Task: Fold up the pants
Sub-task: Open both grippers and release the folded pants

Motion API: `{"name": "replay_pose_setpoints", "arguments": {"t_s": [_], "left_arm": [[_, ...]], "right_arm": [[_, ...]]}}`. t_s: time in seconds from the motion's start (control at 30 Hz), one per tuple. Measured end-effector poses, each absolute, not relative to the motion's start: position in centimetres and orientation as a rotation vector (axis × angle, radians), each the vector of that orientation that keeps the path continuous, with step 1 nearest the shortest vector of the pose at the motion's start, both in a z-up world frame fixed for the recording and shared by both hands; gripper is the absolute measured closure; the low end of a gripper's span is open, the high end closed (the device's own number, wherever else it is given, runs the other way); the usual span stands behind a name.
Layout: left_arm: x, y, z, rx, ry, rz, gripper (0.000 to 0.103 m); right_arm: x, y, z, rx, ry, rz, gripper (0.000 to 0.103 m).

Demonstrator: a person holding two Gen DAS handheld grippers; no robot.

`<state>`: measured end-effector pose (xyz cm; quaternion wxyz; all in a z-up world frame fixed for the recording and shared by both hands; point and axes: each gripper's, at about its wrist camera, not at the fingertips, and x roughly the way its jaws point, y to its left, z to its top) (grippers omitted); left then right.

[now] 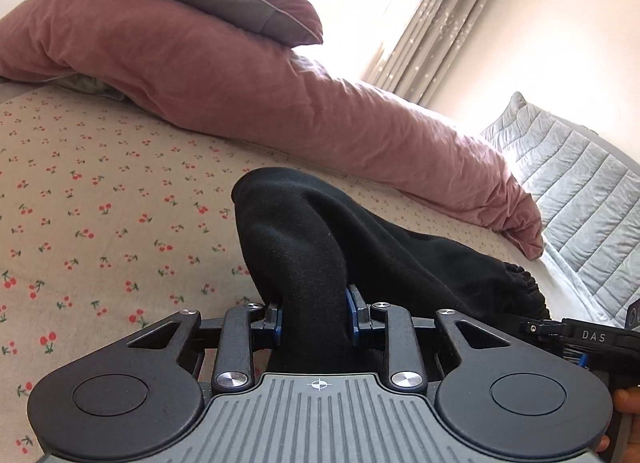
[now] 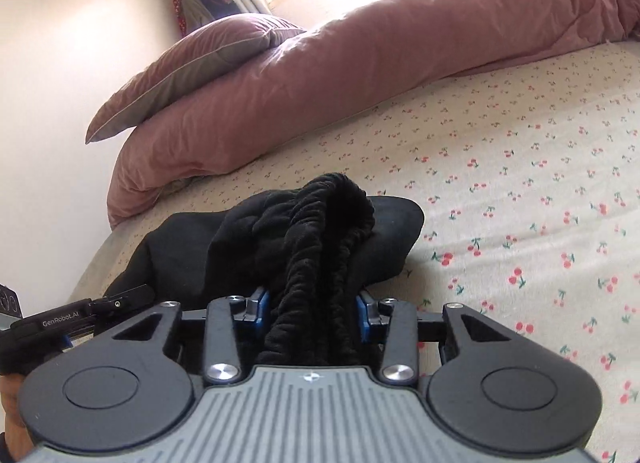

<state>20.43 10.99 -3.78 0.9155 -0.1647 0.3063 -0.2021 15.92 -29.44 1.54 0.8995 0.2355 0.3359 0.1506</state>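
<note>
The black pants [image 1: 304, 247] are lifted off the near part of the cherry-print bedsheet [image 1: 100, 199]. A fold of plain cloth is pinched in the narrowly closed left gripper [image 1: 314, 313]; the gathered waistband [image 2: 320, 247] is clamped in the right gripper [image 2: 312, 313]. A pink duvet [image 1: 248, 87] lies far behind.

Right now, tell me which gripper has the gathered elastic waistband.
The right gripper: its pads clamp the ribbed, gathered waistband. The left gripper clamps smooth black cloth of the pants instead.
</note>
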Motion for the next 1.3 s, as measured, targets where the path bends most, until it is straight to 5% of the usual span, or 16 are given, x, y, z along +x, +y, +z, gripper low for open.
{"name": "replay_pose_setpoints", "arguments": {"t_s": [0.2,0.27,0.43,0.67,0.83,1.07,1.3], "left_arm": [[24.3,8.6,-8.4,-0.311,0.725,-0.331,0.075],[24.8,8.4,-10.1,-0.28,0.738,-0.305,0.069],[25.1,9.2,-9.6,-0.34,0.762,-0.307,0.065],[24.0,9.0,-7.7,-0.286,0.721,-0.272,0.065],[22.6,9.4,-5.3,-0.285,0.666,-0.234,0.066],[18.5,5.5,-2.2,-0.131,0.554,-0.275,0.064],[16.8,4.5,-2.3,-0.073,0.621,-0.174,0.059]], "right_arm": [[20.3,-30.8,-4.1,0.458,0.775,0.29,0.067],[20.1,-31.4,-5.9,0.478,0.752,0.305,0.056],[20.4,-32.3,-6.0,0.521,0.768,0.335,0.052],[19.3,-33.0,-2.8,0.475,0.764,0.242,0.017],[17.0,-32.4,1.3,0.337,0.653,0.236,0.019],[15.0,-28.9,4.2,0.239,0.591,0.282,0.053],[12.4,-26.7,4.9,0.21,0.616,0.24,0.053]]}}
